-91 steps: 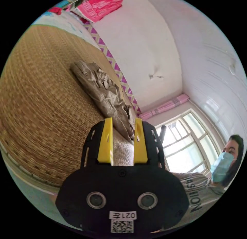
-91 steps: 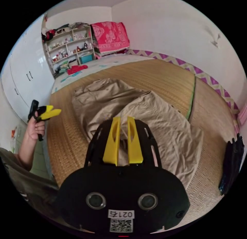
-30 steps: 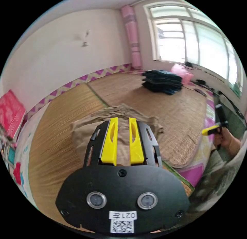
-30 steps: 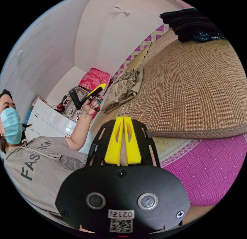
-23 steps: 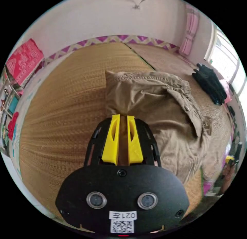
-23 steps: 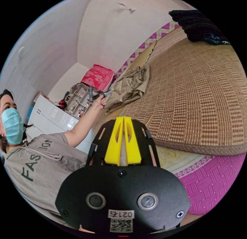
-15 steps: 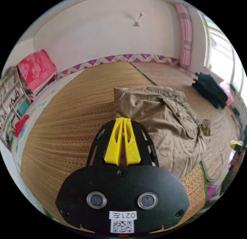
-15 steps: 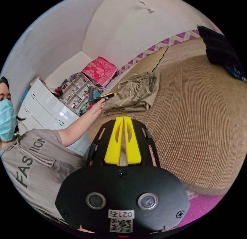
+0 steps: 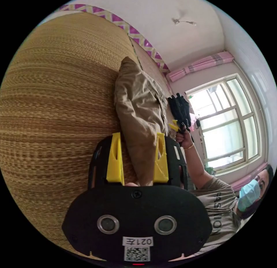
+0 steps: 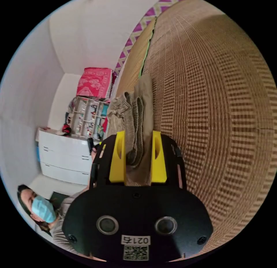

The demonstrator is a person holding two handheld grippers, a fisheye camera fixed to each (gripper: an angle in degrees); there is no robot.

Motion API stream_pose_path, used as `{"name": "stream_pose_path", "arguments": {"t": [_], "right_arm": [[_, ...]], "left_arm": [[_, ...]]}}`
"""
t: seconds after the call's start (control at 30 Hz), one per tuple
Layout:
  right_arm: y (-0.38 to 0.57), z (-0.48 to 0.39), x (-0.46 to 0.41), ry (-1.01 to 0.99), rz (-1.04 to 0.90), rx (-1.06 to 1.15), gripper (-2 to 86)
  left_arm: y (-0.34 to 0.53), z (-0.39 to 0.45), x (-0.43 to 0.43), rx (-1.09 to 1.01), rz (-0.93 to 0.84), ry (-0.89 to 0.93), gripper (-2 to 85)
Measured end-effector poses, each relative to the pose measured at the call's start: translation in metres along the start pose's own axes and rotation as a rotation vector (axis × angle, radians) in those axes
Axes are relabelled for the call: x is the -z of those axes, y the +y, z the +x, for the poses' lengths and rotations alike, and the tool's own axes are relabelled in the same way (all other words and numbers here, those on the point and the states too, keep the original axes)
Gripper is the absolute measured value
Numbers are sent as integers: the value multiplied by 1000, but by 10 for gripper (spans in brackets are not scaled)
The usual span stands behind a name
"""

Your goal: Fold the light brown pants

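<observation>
A woven straw mat (image 9: 57, 106) covers the left half of the left gripper view and the right half of the right gripper view, and the light brown pants (image 9: 138, 106) lie on it as a folded bundle near the centre of both pictures. Behind it, toward the right of the left gripper view, sit a window (image 9: 228, 120) and a dark stack of clothes (image 9: 179, 109); a white cabinet (image 10: 63, 161) and a shelf unit (image 10: 86, 117) stand at the left of the right gripper view. The left gripper (image 9: 138, 161) has its yellow jaws spread apart with one end of the bundle running between them, not yet pinched. The right gripper (image 10: 138, 161) is likewise spread, its jaws straddling the layered, ribbed edge of the pants at lower centre. It also shows small at centre right of the left gripper view, in the person's hand (image 9: 184, 136). The step looks like taking hold of both ends for another fold or a lift. To do it well, each gripper should slide far enough in to catch every layer before closing, and both should close together so the stack does not slip apart.
</observation>
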State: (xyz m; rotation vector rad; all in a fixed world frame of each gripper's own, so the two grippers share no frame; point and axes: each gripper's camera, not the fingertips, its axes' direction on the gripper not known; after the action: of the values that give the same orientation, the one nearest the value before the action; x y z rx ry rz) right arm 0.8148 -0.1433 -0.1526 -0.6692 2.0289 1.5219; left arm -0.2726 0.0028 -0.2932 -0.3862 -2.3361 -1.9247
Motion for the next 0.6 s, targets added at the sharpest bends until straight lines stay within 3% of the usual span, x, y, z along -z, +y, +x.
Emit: {"name": "stream_pose_path", "arguments": {"t": [0.1, 0.3, 0.4, 0.6], "right_arm": [[-22, 13, -19, -124, -40, -45, 127], [-52, -12, -41, -71, -71, -19, 50], [-69, -63, -37, -7, -81, 62, 37], [-147, -225, -79, 109, -109, 264, 31]], "left_arm": [[1, -34, -3, 47, -1, 51, 124], [17, -95, 26, 104, 37, 121, 52], [25, -93, 65, 76, 87, 121, 47], [33, -107, 228, 39, 275, 107, 45]]}}
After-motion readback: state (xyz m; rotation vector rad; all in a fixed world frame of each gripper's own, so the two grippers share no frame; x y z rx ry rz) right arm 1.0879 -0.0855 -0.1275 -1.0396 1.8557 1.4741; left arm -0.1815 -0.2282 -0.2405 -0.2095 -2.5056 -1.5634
